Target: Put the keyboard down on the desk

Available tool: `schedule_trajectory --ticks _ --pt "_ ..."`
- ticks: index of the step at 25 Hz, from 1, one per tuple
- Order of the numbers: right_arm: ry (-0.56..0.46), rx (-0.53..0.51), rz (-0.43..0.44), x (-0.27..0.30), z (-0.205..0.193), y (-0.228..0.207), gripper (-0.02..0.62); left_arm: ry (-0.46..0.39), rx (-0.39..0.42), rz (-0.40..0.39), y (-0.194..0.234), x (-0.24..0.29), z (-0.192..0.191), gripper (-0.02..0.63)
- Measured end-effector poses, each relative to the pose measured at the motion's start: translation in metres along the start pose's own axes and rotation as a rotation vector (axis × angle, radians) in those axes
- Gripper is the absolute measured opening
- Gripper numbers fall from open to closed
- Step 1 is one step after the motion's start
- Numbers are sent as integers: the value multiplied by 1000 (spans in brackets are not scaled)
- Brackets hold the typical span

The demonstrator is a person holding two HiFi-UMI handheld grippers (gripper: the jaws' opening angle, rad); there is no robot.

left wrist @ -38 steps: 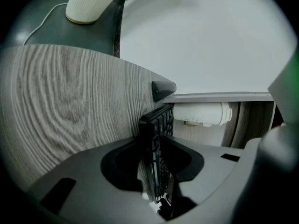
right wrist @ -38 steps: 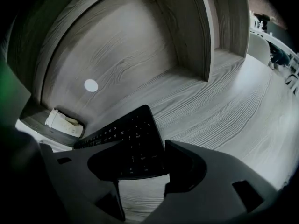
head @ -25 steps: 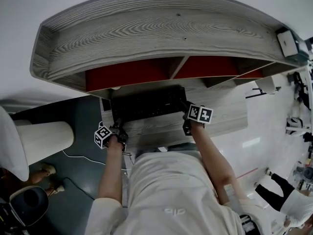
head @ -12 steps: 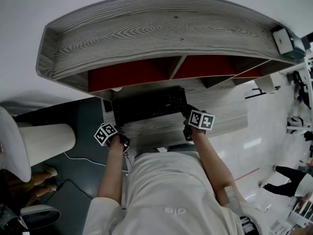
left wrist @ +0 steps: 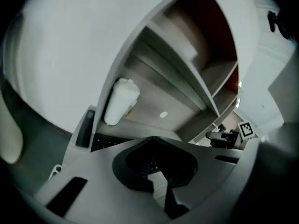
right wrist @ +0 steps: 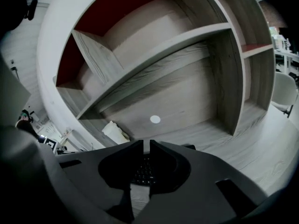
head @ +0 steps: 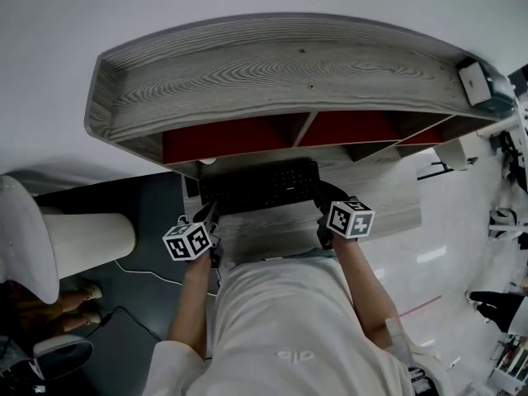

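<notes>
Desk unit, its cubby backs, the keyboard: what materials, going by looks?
Desk unit: grey wood-grain board, matte, probably laminate rather than solid wood; the grain runs evenly over top and shelves. Cubby backs: flat red panels, no grain, likely painted or laminated. Keyboard: black, matte, presumably plastic; too small to confirm.

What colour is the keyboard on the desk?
The flat rectangular keyboard is black; head view shows it best.

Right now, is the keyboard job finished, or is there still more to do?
It looks finished. Done: the keyboard lies flat on the desk, under the shelf. In hand: nothing. The left gripper and right gripper hold nothing, and their jaws have just closed with nothing between them. Left to do: nothing that I can see.
</notes>
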State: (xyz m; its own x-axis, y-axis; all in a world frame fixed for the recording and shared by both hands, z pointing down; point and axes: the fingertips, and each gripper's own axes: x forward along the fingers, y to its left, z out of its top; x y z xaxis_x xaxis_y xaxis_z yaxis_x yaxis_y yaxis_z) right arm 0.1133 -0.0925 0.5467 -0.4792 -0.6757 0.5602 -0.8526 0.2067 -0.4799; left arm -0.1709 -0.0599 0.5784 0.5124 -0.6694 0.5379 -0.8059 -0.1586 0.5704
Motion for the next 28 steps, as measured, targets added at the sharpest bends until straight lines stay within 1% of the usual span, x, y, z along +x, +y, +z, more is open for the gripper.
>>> schedule_trajectory --ticks 1,3,7,10,13,17,20,23,26,28 --pt "-11 -18 14 -3 6 7 66 -7 61 -17 -13 -3 8 16" --pt "-35 -54 41 -10 18 20 63 -37 141 -48 -36 -11 25 15" --pt "-86 -126 105 -26 40 49 57 -118 270 -103 -81 -30 61 15" --pt "-113 -220 144 -38 53 71 55 -187 350 -153 -114 -46 84 15" --pt "-153 -311 180 -50 67 93 55 -257 419 -184 -139 -61 103 15" --pt "-226 -397 251 -70 89 124 55 -363 467 -219 -167 -81 125 15" --pt "-282 -466 288 -85 106 146 55 -430 461 -239 -180 -92 137 15" --pt "-323 -511 305 -96 117 158 55 -444 477 -247 -189 -94 139 15" --pt "-349 -532 312 -104 123 167 55 -463 510 -236 -196 -98 140 15" --pt "-361 -542 313 -108 125 171 55 -480 511 -229 -199 -102 142 15"
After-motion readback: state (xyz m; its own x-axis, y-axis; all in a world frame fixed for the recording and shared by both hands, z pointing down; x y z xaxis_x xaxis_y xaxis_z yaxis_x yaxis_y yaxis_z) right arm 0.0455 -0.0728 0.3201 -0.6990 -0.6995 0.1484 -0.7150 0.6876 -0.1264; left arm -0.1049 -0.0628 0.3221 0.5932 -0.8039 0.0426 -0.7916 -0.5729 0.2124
